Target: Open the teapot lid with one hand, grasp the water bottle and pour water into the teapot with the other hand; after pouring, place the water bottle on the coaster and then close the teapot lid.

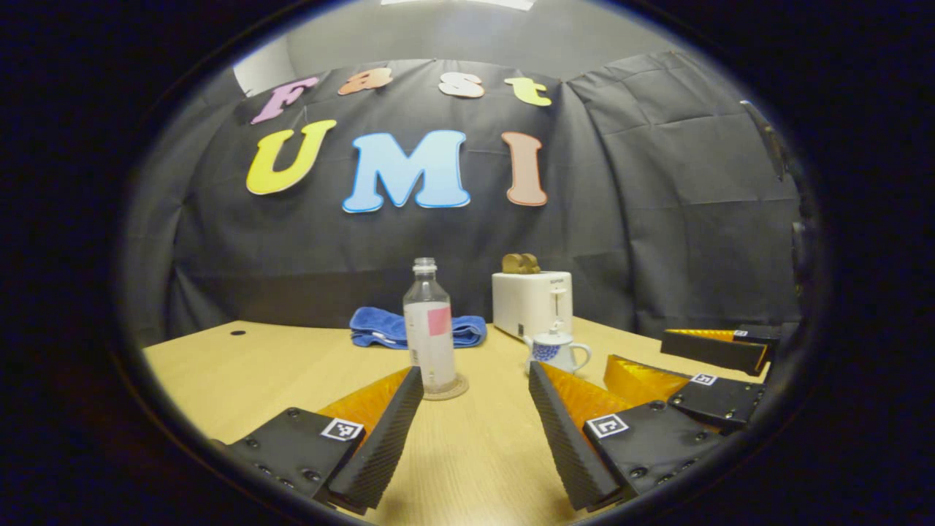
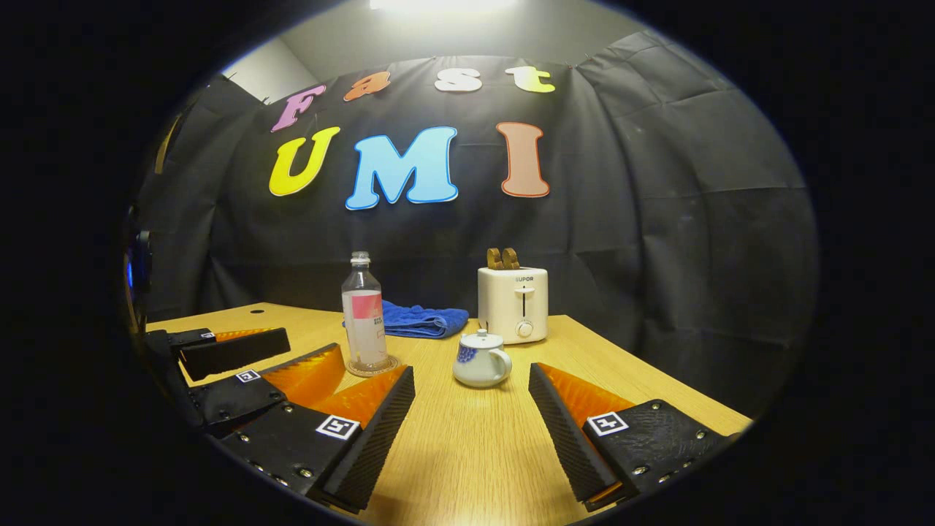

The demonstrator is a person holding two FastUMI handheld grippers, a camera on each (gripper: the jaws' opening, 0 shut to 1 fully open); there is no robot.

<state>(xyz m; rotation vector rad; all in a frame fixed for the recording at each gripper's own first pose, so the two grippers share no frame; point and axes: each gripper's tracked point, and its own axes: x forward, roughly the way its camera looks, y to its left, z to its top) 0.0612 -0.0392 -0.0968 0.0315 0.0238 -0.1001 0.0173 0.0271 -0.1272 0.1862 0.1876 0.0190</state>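
Note:
A clear water bottle [image 1: 429,329] [image 2: 365,321] with a pink label stands upright on a round coaster [image 1: 447,389] [image 2: 374,367] mid-table. To its right sits a small white teapot [image 1: 556,351] [image 2: 481,361] with blue pattern, its lid [image 2: 481,339] resting on top. My left gripper [image 1: 475,431] is open, low over the table, short of the bottle and teapot. My right gripper [image 2: 471,431] is open too, facing the teapot with a gap between. Each appears beside the other: the right gripper [image 1: 637,352] at the right edge, the left gripper [image 2: 313,345] at the left edge.
A white toaster [image 1: 531,301] [image 2: 513,303] with bread in it stands behind the teapot. A folded blue towel [image 1: 383,329] [image 2: 424,319] lies behind the bottle. The wooden table [image 1: 234,365] [image 2: 628,365] ends at the black cloth wall.

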